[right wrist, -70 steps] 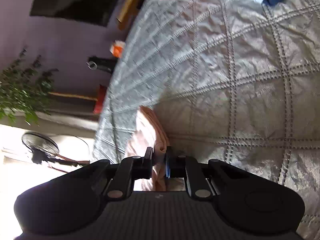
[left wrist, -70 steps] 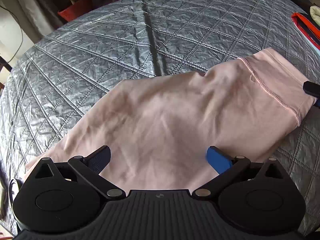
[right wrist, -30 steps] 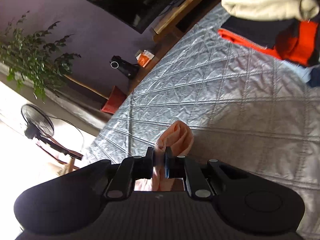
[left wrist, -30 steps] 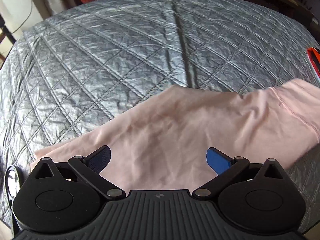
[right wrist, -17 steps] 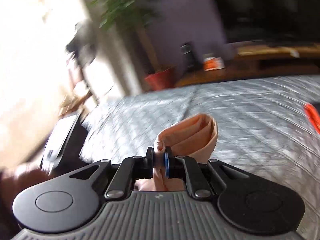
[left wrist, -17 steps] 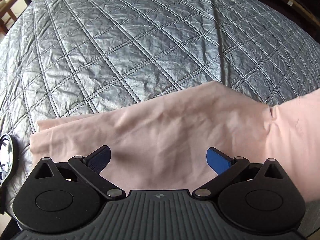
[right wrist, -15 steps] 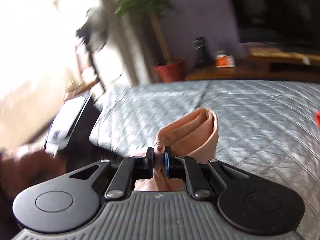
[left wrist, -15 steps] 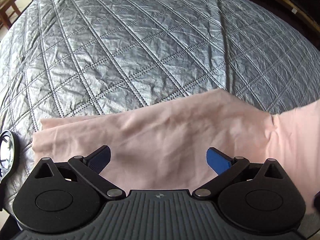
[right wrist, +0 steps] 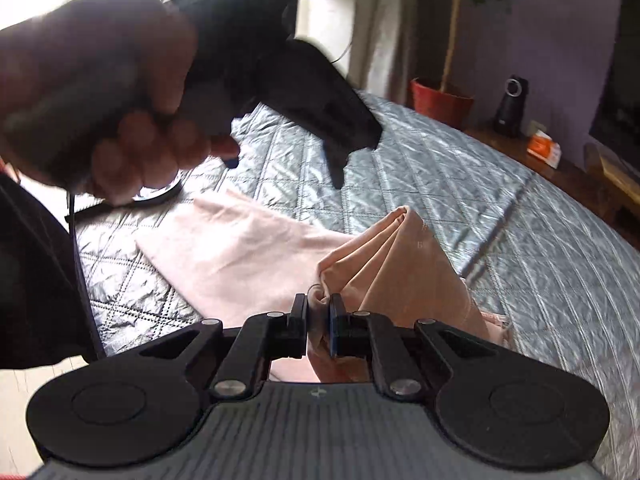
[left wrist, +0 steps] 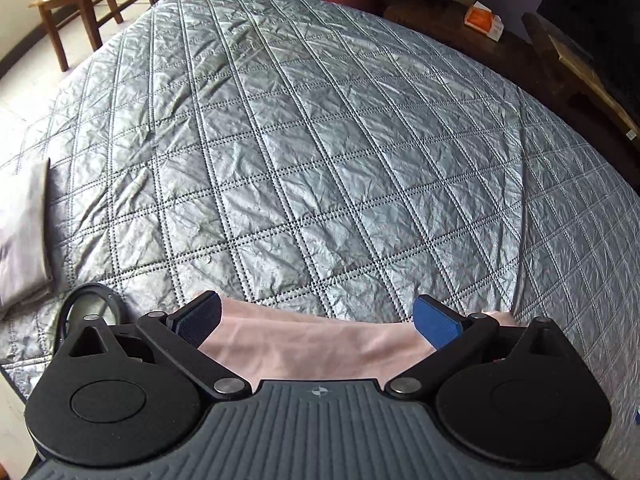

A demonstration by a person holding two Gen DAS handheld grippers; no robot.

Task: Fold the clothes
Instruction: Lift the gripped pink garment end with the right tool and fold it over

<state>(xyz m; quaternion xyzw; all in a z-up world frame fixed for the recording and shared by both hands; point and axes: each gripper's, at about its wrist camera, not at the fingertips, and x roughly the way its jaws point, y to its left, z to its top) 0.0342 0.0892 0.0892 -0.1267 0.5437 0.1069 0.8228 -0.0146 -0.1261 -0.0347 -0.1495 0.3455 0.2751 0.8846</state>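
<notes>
Since half a second ago, much less of the pale pink cotton garment (right wrist: 240, 256) is seen by the left wrist camera, only a strip showing between the wide-open jaws of the left gripper (left wrist: 318, 318). A bunched fold of it is clamped in the right gripper (right wrist: 319, 316), the rest lying flat on the grey quilted bedspread (left wrist: 320, 160). The person's left hand (right wrist: 100, 92) is blurred. A folded pale cloth (left wrist: 22, 236) is cut off at the frame edge.

Two tongs (left wrist: 318, 320) (right wrist: 319, 322), one pink garment (right wrist: 248, 256), one quilted bed cover (left wrist: 320, 152), one folded pale cloth (left wrist: 20, 236).
</notes>
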